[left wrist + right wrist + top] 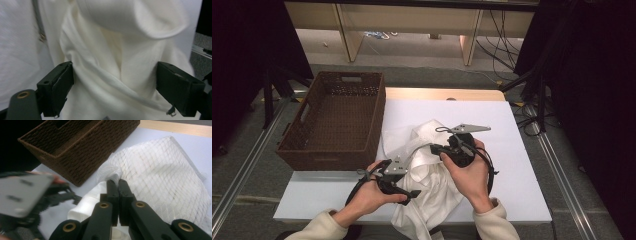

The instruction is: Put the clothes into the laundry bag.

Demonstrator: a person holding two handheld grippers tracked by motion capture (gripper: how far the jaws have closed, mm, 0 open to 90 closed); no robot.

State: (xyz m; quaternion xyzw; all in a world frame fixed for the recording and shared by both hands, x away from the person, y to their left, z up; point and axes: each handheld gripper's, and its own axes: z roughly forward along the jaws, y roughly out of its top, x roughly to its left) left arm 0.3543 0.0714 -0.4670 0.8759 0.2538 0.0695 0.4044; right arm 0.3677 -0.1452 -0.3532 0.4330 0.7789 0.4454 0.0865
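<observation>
White tabletop: bare surface right of the work. A brown wicker basket overhangs its left edge, nothing visible inside. The white garment, crumpled, drapes over the near edge beside a mesh bag. Left tool stands wide, cloth between the jaws, unpinched. Right tool is clamped on the mesh bag's edge.

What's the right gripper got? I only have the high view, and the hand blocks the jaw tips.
Observer: The right gripper is shut on a bunched edge of a white mesh bag.
Operator: And the left?
Observer: The left gripper is open, with its jaws wide apart on either side of a fold of the white garment, which is not clamped.
</observation>
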